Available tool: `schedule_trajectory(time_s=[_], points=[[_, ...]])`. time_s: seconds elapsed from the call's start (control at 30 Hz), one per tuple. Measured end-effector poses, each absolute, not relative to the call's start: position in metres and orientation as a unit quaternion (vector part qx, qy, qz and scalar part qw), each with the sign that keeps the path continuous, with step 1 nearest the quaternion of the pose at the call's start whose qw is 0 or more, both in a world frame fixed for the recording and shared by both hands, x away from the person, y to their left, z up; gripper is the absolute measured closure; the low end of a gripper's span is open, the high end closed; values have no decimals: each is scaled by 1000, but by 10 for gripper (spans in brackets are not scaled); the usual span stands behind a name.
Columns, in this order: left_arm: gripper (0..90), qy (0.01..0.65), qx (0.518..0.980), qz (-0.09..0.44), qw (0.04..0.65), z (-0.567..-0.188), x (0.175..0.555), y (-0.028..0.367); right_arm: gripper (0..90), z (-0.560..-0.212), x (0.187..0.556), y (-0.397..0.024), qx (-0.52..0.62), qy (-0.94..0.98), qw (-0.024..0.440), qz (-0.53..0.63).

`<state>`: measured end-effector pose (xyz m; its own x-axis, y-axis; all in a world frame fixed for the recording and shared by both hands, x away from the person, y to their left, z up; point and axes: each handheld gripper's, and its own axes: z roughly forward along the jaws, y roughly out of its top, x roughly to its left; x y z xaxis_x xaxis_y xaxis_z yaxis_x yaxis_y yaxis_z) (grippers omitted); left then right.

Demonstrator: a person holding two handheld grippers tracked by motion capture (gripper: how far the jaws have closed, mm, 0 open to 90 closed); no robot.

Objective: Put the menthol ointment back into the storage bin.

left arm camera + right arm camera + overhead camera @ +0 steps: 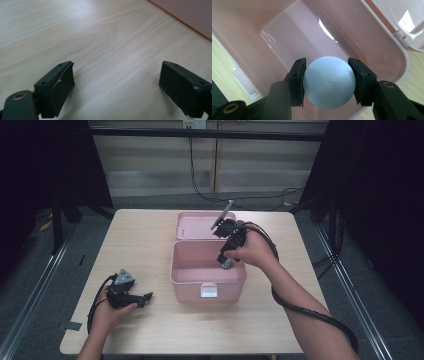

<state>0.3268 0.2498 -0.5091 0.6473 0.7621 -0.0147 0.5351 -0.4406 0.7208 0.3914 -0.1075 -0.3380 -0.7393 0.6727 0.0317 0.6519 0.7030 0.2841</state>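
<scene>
A pale blue ball (329, 82) sits clamped between both black pads of my right gripper (327, 81), which is shut on it. The ball hangs over the inside of a pink plastic box (294, 37). From above, my right gripper (227, 260) points down into the right side of the pink box (207, 277), and the ball (227, 264) shows as a small grey spot under the hand. My left gripper (147, 296) rests on the table at the left of the box. Its jaws stand wide apart over bare wood, so my left gripper (116, 80) is open and holds nothing.
The box's lid (197, 226) lies folded back flat behind it, with a white latch (209, 290) on the front wall. The light wooden table (145, 240) has bare room left and front of the box. Black cables trail from both grippers.
</scene>
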Motion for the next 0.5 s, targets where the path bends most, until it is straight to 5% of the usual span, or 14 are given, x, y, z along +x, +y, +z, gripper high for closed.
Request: schedule_trajectory(time_s=[0.5], points=[[122, 388, 834, 158, 358, -509, 327, 250, 505, -353, 401, -105, 396, 907, 33, 137]])
